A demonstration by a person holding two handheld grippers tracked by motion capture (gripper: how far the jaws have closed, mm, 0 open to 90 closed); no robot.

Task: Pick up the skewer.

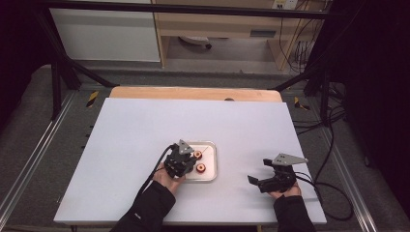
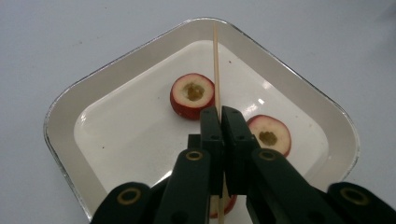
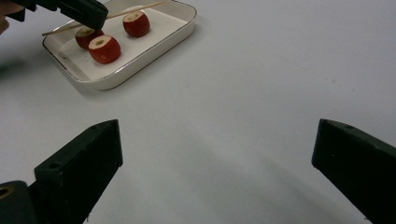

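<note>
Wooden thin skewer (image 2: pixel 216 60) clamped between closed jaws of left gripper (image 2: pixel 219 122), above white square tray (image 2: pixel 65 112) holding red cored fruit pieces (image 2: pixel 192 94). Right gripper (image 3: pixel 215 154) wide open, empty, over white surface (image 3: pixel 261 70).

**Colours on the table**

White table (image 1: pixel 145 145). Cream tray (image 2: pixel 116 79) with thin gold rim. Red-skinned fruit pieces (image 2: pixel 191 95), pale flesh, greenish-yellow core. Light wooden skewer (image 2: pixel 216 65). Black left gripper (image 2: pixel 222 128) and right gripper (image 3: pixel 217 158), grey top plates.
</note>
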